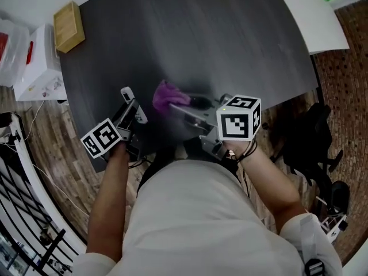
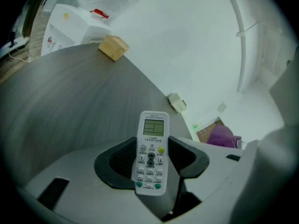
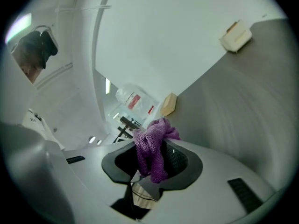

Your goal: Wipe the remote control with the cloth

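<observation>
**Cloth just right of remote, not yet touching**

Both tools are over the dark table (image 1: 230,45). The right gripper (image 3: 152,164) is clamped tight on the purple cloth (image 3: 152,146), which bunches out forward. The left gripper (image 2: 150,164) grips the remote control (image 2: 152,143), long axis along the jaws and screen end outward. The right gripper is the nearer one.

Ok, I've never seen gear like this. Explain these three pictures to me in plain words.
No robot here: a person holds a two-fingered gripper in each hand. The head view comes from a camera on the person's head, looking down at a dark table. The other two cameras ride on the grippers and look along their fingers. The left gripper grips a white remote. The right gripper is shut on a purple cloth. Cloth and remote are apart. A wooden block lies at the table's far left corner.
</observation>
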